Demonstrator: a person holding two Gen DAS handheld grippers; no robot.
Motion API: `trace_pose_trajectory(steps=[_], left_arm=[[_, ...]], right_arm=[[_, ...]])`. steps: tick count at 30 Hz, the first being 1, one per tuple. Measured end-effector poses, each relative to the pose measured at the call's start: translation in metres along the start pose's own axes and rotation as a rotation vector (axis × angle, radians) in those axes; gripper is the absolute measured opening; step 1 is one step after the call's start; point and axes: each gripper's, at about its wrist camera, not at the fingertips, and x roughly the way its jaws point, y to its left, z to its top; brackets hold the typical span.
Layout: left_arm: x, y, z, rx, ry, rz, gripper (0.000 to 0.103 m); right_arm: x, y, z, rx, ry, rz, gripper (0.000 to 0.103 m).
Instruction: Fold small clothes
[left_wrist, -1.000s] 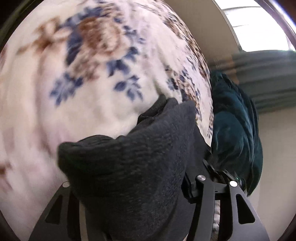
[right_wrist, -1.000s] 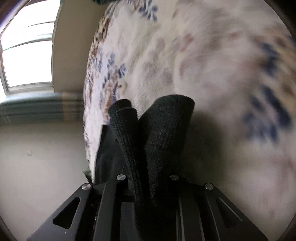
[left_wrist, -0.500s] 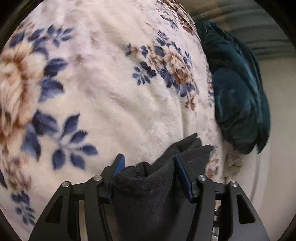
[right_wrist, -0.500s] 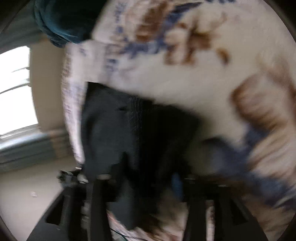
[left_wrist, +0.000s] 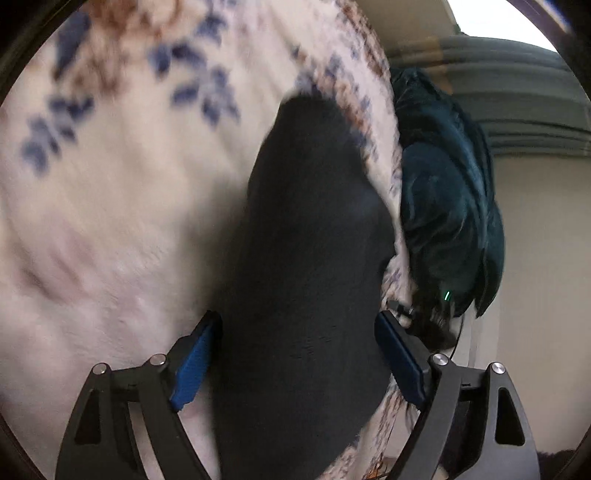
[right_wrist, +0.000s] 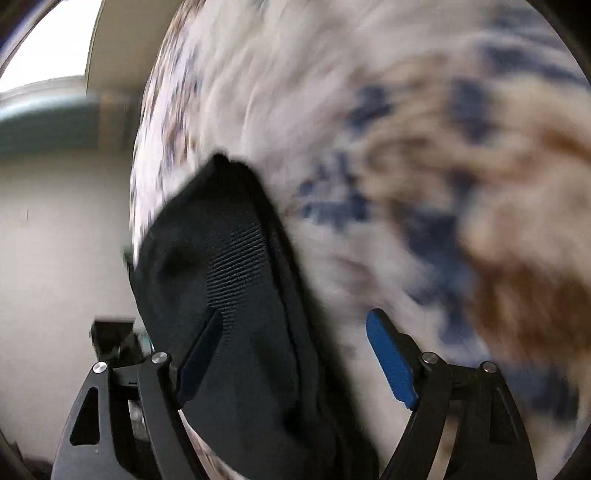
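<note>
A dark grey knitted garment (left_wrist: 306, 266) lies on the floral blanket (left_wrist: 110, 206) near its edge. In the left wrist view my left gripper (left_wrist: 297, 354) is open, its blue pads standing on either side of the garment without pinching it. In the right wrist view the same garment (right_wrist: 229, 280) lies under my right gripper (right_wrist: 295, 358), which is open; the left pad is over the cloth and the right pad over bare blanket (right_wrist: 369, 110). Both views are motion-blurred.
A dark teal cloth heap (left_wrist: 443, 206) lies just past the blanket's right edge in the left wrist view. Beyond are a pale wall (left_wrist: 546, 258), a striped curtain (left_wrist: 517, 92) and a bright window (right_wrist: 48, 44).
Both grippers have opened and let go of the dark garment, which now lies flat on the blanket. Both have pulled back from it.
</note>
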Motion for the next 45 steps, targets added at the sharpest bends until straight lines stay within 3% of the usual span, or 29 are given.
trace_pose_trajectory(steps=[2, 4, 5, 7, 8, 9, 10, 11, 13, 16, 21, 27, 33, 37, 39, 40, 41, 42, 43, 44, 45], left_arm=[[0.014, 0.003, 0.001, 0.013, 0.013, 0.021, 0.084], [0.019, 0.001, 0.007, 0.011, 0.006, -0.020, 0.085], [0.019, -0.001, 0.008, 0.012, 0.000, -0.041, 0.084], [0.022, -0.009, 0.012, 0.036, 0.005, -0.083, 0.083], [0.023, -0.019, 0.015, 0.087, 0.001, -0.066, 0.080], [0.024, -0.025, 0.016, 0.112, 0.004, -0.056, 0.074], [0.025, -0.034, 0.019, 0.150, 0.009, -0.041, 0.062], [0.025, -0.039, 0.022, 0.168, 0.014, -0.021, 0.053], [0.021, -0.044, 0.031, 0.188, 0.021, -0.005, 0.043], [0.020, -0.053, 0.051, 0.231, 0.058, 0.034, 0.043], [0.028, -0.063, 0.090, 0.277, 0.064, 0.076, 0.043], [0.047, -0.076, 0.158, 0.315, 0.056, 0.115, 0.043], [0.069, -0.067, 0.192, 0.316, 0.090, 0.176, 0.044], [0.063, -0.060, 0.187, 0.286, 0.080, 0.156, 0.047], [0.057, -0.061, 0.182, 0.261, 0.066, 0.170, 0.048], [0.054, -0.063, 0.179, 0.248, 0.060, 0.176, 0.048], [0.051, -0.068, 0.174, 0.257, 0.049, 0.209, 0.050], [0.049, -0.075, 0.170, 0.278, 0.035, 0.257, 0.052], [0.047, -0.084, 0.164, 0.319, 0.018, 0.325, 0.056], [0.046, -0.091, 0.157, 0.356, 0.000, 0.386, 0.063], [0.044, -0.099, 0.150, 0.390, -0.022, 0.457, 0.070]], right_arm=[[0.013, 0.009, 0.009, -0.060, 0.048, 0.022, 0.084], [0.021, 0.011, 0.012, -0.050, 0.075, 0.137, 0.082], [0.027, 0.014, 0.011, -0.053, 0.102, 0.181, 0.070], [0.046, 0.026, 0.004, -0.105, 0.163, 0.182, 0.063], [0.053, 0.031, 0.001, -0.125, 0.169, 0.158, 0.058], [0.058, 0.032, -0.001, -0.114, 0.148, 0.136, 0.038], [0.057, 0.029, -0.008, -0.082, 0.124, 0.145, 0.026], [0.055, 0.028, -0.010, -0.065, 0.092, 0.136, 0.024], [0.047, 0.033, -0.017, -0.044, 0.025, 0.116, 0.022], [0.036, 0.038, -0.030, 0.013, -0.032, 0.149, 0.021], [0.026, 0.067, -0.028, -0.001, -0.094, 0.179, 0.021], [0.018, 0.087, 0.019, 0.008, -0.193, 0.199, 0.021], [0.016, 0.085, 0.077, 0.012, -0.203, 0.100, 0.021], [0.013, 0.075, 0.082, 0.024, -0.161, -0.020, 0.025], [0.013, 0.082, 0.089, 0.027, -0.168, -0.093, 0.040], [0.014, 0.093, 0.096, 0.020, -0.194, -0.201, 0.060], [0.011, 0.104, 0.097, 0.001, -0.225, -0.272, 0.072], [0.006, 0.116, 0.093, -0.036, -0.260, -0.334, 0.076], [-0.001, 0.133, 0.085, -0.091, -0.313, -0.462, 0.085], [-0.005, 0.142, 0.081, -0.107, -0.348, -0.534, 0.097], [-0.011, 0.149, 0.074, -0.120, -0.379, -0.598, 0.102]])
